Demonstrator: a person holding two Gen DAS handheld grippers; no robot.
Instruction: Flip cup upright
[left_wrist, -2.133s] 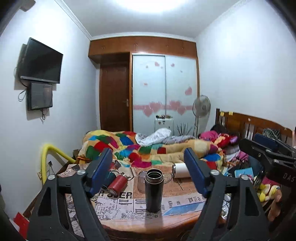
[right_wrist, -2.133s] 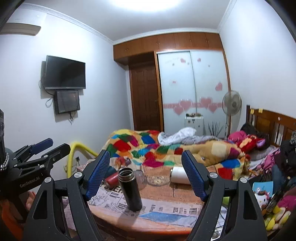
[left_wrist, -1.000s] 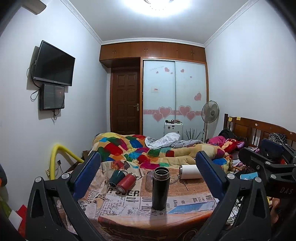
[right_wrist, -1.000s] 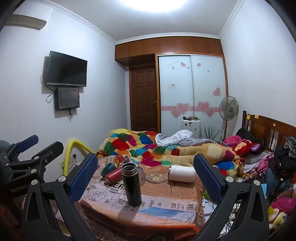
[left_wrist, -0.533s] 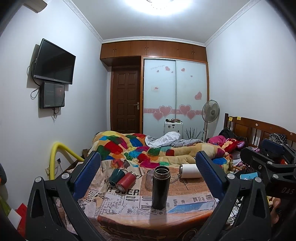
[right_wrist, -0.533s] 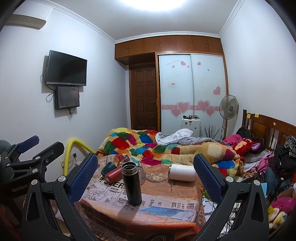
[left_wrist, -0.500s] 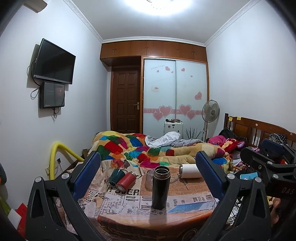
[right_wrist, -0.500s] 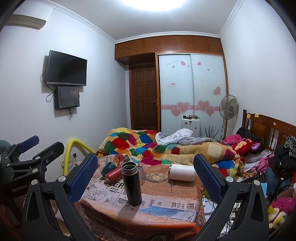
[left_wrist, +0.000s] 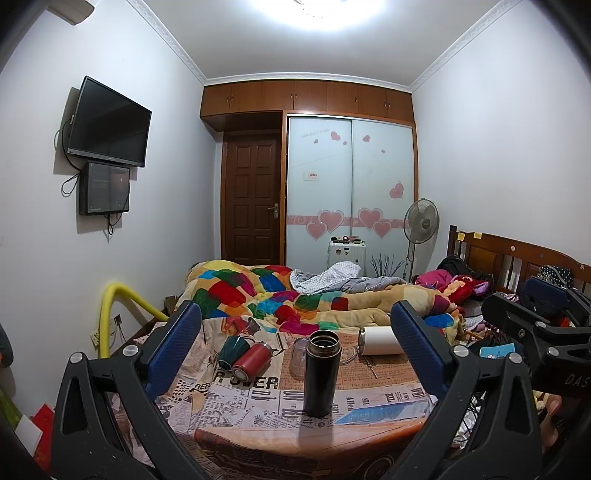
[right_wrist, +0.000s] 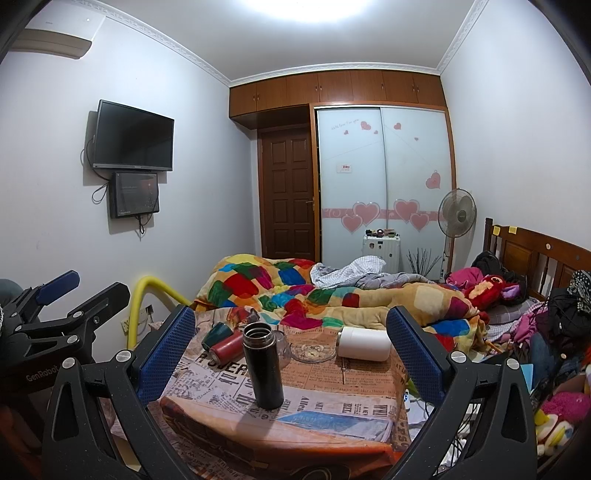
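A black flask cup (left_wrist: 320, 373) stands upright with its mouth open near the front of the newspaper-covered table (left_wrist: 369, 402). It also shows in the right wrist view (right_wrist: 263, 365). My left gripper (left_wrist: 295, 347) is open and empty, held back from the table with the cup between its blue pads. My right gripper (right_wrist: 291, 347) is open and empty, also back from the table. The left gripper shows at the left edge of the right wrist view (right_wrist: 55, 295), and the right gripper at the right edge of the left wrist view (left_wrist: 535, 314).
A red flask (left_wrist: 251, 362) and a green cup (left_wrist: 232, 349) lie on their sides at the back left. A white flask (left_wrist: 380, 335) lies at the back right. A clear glass (left_wrist: 298, 354) and a glass ashtray (right_wrist: 313, 350) stand behind the black cup. A bed with a patchwork quilt (left_wrist: 295, 291) lies beyond.
Both grippers have pulled back from the black cup and opened wider since two seconds ago. In the last half second nothing has visibly moved.
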